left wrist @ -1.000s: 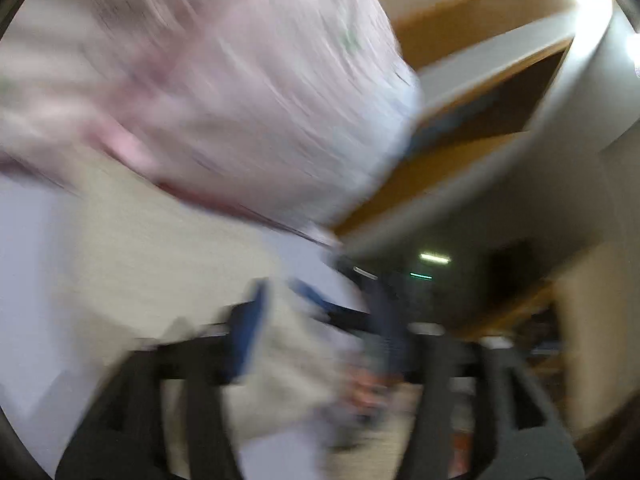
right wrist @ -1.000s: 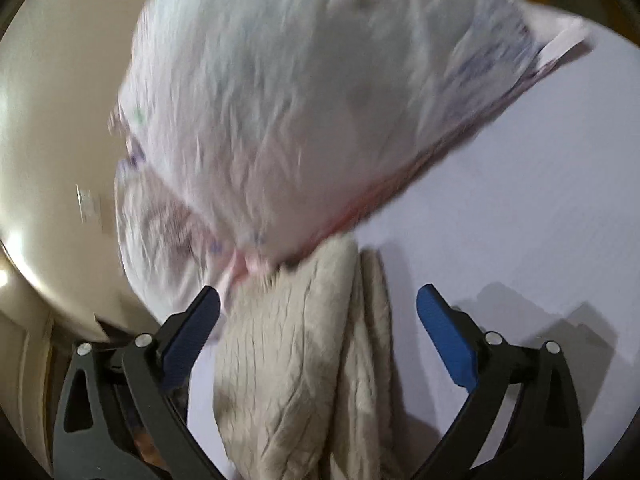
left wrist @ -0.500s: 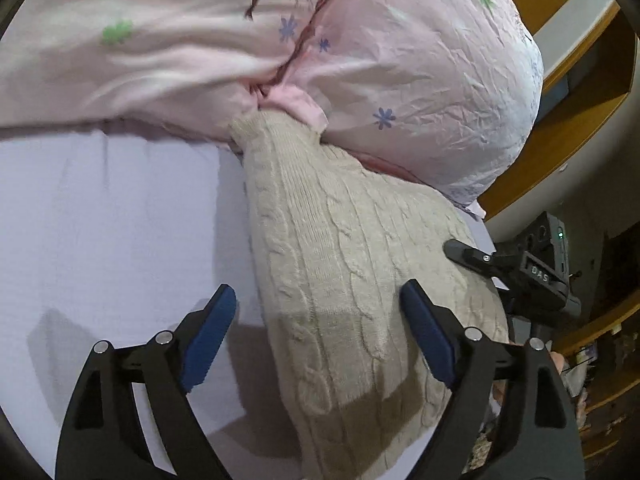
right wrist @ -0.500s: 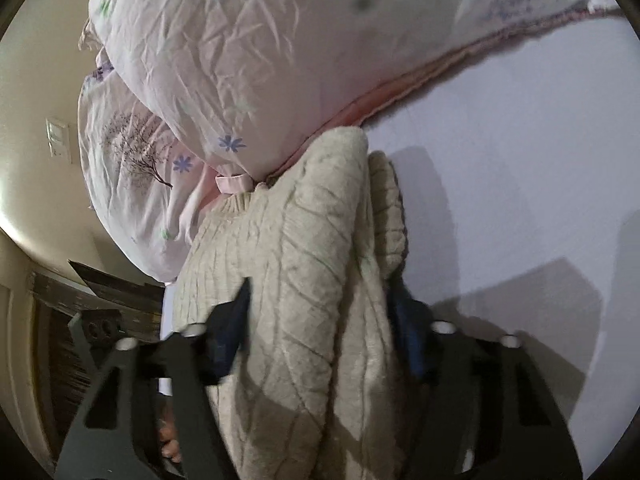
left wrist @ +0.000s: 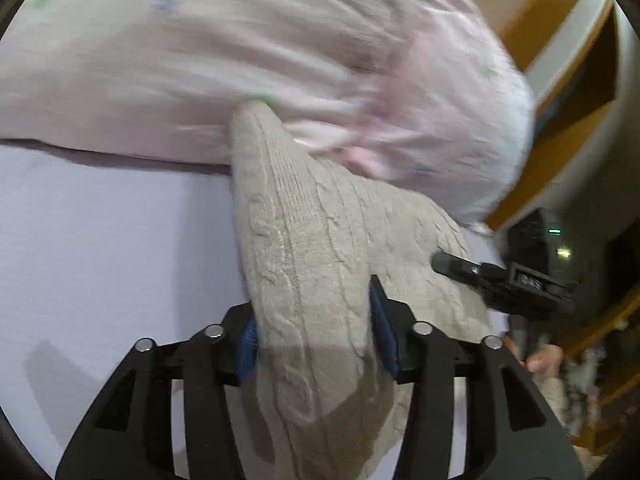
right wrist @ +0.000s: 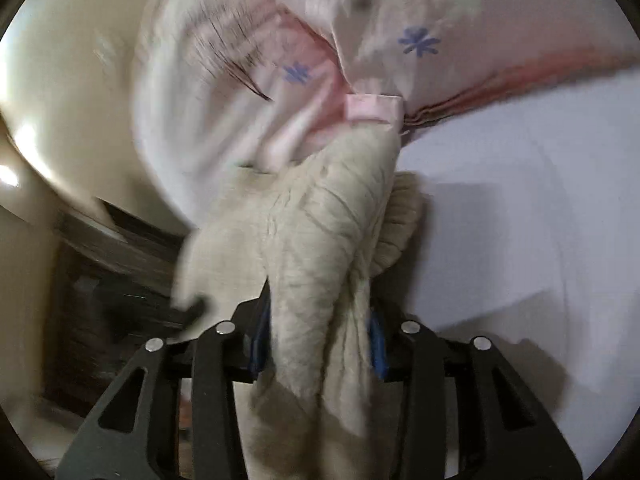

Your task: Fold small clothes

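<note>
Jaws of both grippers clenched on the sweater (left wrist: 316,264), which lies on the sheet (left wrist: 112,240) against the pillows (left wrist: 240,60); lift evenly, keeping both edges taut and level

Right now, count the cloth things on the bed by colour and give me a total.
Beige: 1, the sweater, clamped by the left gripper and the right gripper.
Pink: 2, the pillows.
White: 1, the sheet.
Total: 4.
</note>
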Demonstrator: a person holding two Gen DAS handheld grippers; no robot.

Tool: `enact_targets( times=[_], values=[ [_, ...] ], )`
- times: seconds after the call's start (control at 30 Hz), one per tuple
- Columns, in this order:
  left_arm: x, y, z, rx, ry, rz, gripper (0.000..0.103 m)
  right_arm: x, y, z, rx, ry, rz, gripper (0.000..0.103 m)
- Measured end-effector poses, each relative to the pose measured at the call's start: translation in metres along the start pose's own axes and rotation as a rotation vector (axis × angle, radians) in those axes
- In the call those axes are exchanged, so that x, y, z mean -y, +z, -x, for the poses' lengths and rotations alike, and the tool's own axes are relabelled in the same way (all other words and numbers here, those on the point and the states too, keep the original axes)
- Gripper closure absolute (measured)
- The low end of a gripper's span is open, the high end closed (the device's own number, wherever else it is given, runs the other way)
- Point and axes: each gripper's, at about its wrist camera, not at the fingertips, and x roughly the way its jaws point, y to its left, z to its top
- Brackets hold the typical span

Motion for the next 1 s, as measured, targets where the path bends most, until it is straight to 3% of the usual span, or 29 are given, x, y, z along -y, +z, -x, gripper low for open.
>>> enact_targets(
  times=[0.03, 0.07, 0.1, 0.13, 0.17, 0.23, 0.27, 0.33, 0.37, 0.4, 0.43, 0.47, 0.57, 0.63, 0.73, 0.77, 0.8, 0.87, 0.97, 1.0],
  values=[
    [-0.004, -0.002, 0.003, 0.005, 0.023, 0.008, 0.049, -0.008, -0.001, 0.001, 0.047, -0.167, 0.047, 0.057],
    [-0.007, -0.005, 0.008, 0.024, 0.037, 0.014, 0.047, -0.014, -0.003, 0.009, 0.105, -0.270, 0.082, 0.046],
    [-0.007, -0.009, 0.018, 0.058, 0.061, 0.005, 0.044, -0.021, -0.007, 0.027, 0.185, -0.338, 0.103, 0.045],
    [-0.005, -0.012, 0.024, 0.075, 0.090, -0.010, 0.037, -0.023, -0.010, 0.040, 0.216, -0.334, 0.096, 0.045],
    [-0.002, -0.014, 0.030, 0.090, 0.122, -0.025, 0.031, -0.022, -0.013, 0.055, 0.234, -0.277, 0.067, 0.045],
    [0.002, -0.026, 0.047, 0.120, 0.156, -0.058, 0.026, -0.022, -0.021, 0.073, 0.203, -0.103, 0.025, 0.045],
    [0.001, -0.032, 0.054, 0.123, 0.156, -0.065, 0.024, -0.024, -0.025, 0.075, 0.178, -0.070, 0.023, 0.046],
    [0.004, -0.045, 0.061, 0.117, 0.146, -0.078, 0.019, -0.030, -0.030, 0.064, 0.119, -0.087, 0.035, 0.049],
    [0.005, -0.051, 0.064, 0.117, 0.149, -0.082, 0.016, -0.032, -0.032, 0.055, 0.084, -0.084, 0.035, 0.067],
    [0.010, -0.057, 0.064, 0.114, 0.164, -0.088, 0.014, -0.029, -0.032, 0.046, 0.047, -0.075, 0.026, 0.095],
    [0.012, -0.064, 0.065, 0.107, 0.179, -0.096, 0.011, -0.027, -0.033, 0.038, 0.026, -0.098, 0.012, 0.096],
    [0.014, -0.067, 0.065, 0.100, 0.193, -0.104, 0.008, -0.023, -0.037, 0.038, 0.051, -0.144, -0.016, 0.096],
    [0.022, -0.083, 0.060, 0.073, 0.289, -0.141, 0.001, -0.009, -0.036, 0.049, 0.112, -0.176, -0.090, 0.096],
    [0.024, -0.092, 0.053, 0.026, 0.357, -0.152, 0.001, -0.017, -0.043, 0.059, 0.140, -0.207, -0.039, 0.088],
    [0.023, -0.101, 0.043, -0.036, 0.386, -0.148, 0.001, -0.033, -0.070, 0.081, 0.206, -0.271, 0.043, 0.041],
    [0.023, -0.103, 0.042, -0.046, 0.386, -0.145, 0.001, -0.036, -0.082, 0.090, 0.229, -0.286, 0.064, 0.012],
    [0.023, -0.105, 0.039, -0.062, 0.384, -0.144, 0.001, -0.041, -0.095, 0.098, 0.257, -0.317, 0.088, 0.002],
    [0.026, -0.109, 0.035, -0.092, 0.397, -0.150, 0.001, -0.051, -0.114, 0.106, 0.281, -0.383, 0.154, 0.002],
    [0.031, -0.114, 0.029, -0.126, 0.444, -0.176, 0.001, -0.058, -0.134, 0.101, 0.209, -0.562, 0.190, 0.002],
    [0.034, -0.115, 0.027, -0.132, 0.460, -0.185, 0.001, -0.060, -0.142, 0.093, 0.168, -0.574, 0.204, 0.002]
  ],
)
